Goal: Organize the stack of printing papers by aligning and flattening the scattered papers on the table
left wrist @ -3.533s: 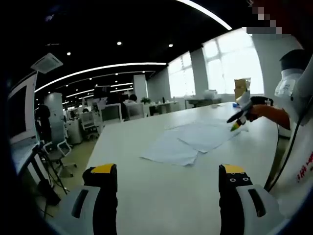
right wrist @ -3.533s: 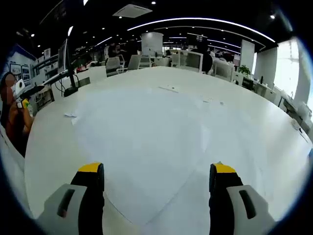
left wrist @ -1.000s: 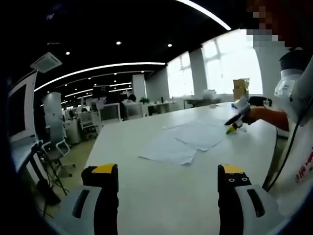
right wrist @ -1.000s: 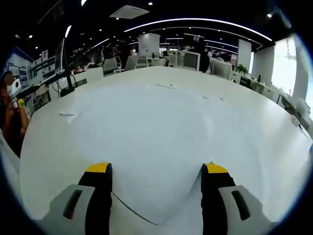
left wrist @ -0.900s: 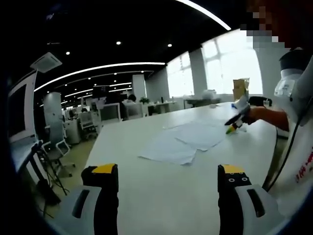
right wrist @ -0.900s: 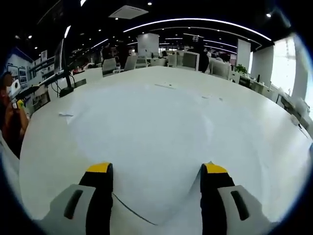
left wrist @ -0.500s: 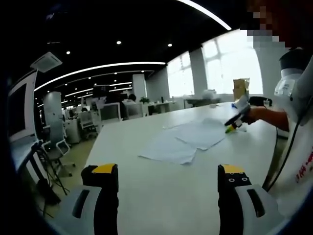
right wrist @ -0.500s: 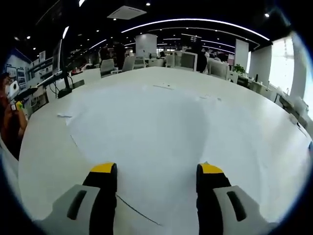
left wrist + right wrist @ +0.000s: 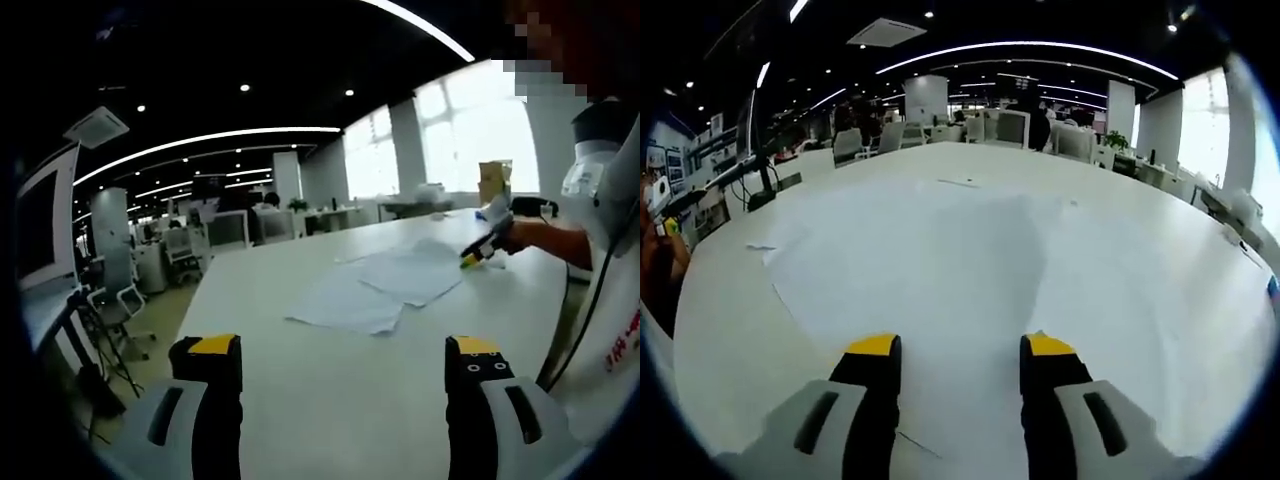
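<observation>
A long white table (image 9: 330, 390) was seen in both views, with an open office of desks and chairs beyond it. Several sheets of printing paper (image 9: 385, 285) were spread loosely across the middle of the table, overlapping and skewed, not squared into one pile. In the right gripper view the same papers (image 9: 940, 270) lay directly ahead of and beneath the jaws.

The left gripper (image 9: 340, 375) was held off the papers over bare table, its jaws wide apart and nothing between them. The right gripper (image 9: 958, 365) was seen with its jaws narrowed to a small gap over the sheet's near edge; whether the paper was actually pinched could not be told. In the left gripper view the right gripper (image 9: 480, 250) was found at the far corner of the sheets, which looked slightly lifted there.

The step in hand was judged to be the gathering of the sheets from that corner. For it to be done well, only the top sheet's edge should be taken, lightly, and drawn low and flat toward the others, so that no crease is pressed in. The free gripper could be laid on the nearer sheets so that they are kept from sliding.
</observation>
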`<act>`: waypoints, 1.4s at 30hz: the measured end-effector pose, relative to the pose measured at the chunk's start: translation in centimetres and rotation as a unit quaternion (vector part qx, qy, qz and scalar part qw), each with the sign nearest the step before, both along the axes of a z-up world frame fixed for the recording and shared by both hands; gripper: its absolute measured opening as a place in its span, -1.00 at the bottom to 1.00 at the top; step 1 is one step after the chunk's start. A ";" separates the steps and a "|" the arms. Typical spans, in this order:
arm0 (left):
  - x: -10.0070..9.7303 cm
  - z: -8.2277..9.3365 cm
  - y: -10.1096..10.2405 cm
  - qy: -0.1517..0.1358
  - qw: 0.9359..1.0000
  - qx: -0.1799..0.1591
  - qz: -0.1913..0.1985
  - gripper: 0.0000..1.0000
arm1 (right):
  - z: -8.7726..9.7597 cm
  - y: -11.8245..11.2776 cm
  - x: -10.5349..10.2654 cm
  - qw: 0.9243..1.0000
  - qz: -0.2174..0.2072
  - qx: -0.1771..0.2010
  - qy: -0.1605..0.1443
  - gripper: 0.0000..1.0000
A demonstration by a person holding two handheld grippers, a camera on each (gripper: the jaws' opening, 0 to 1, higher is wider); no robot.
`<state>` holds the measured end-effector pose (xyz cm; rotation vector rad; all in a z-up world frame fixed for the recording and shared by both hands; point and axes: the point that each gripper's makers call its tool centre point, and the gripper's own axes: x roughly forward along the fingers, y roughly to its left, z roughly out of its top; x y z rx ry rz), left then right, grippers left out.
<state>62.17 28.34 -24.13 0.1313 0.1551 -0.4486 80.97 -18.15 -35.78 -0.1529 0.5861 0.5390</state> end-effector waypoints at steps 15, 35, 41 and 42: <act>0.3 0.0 0.1 -0.001 1.000 -0.001 0.002 0.72 | 0.4 -0.6 1.5 0.999 -0.011 0.048 -0.004 -0.47; 0.6 -0.3 0.5 0.001 1.000 -0.003 0.008 0.71 | 0.1 0.9 0.8 0.994 0.018 0.105 0.033 -1.00; 0.8 -0.2 0.3 0.002 1.000 -0.003 0.005 0.71 | 0.6 1.4 0.6 0.991 0.027 0.126 0.042 -1.00; 0.9 -0.2 0.2 0.001 1.000 -0.002 0.004 0.71 | 0.6 1.4 0.6 0.990 0.026 0.128 0.043 -1.00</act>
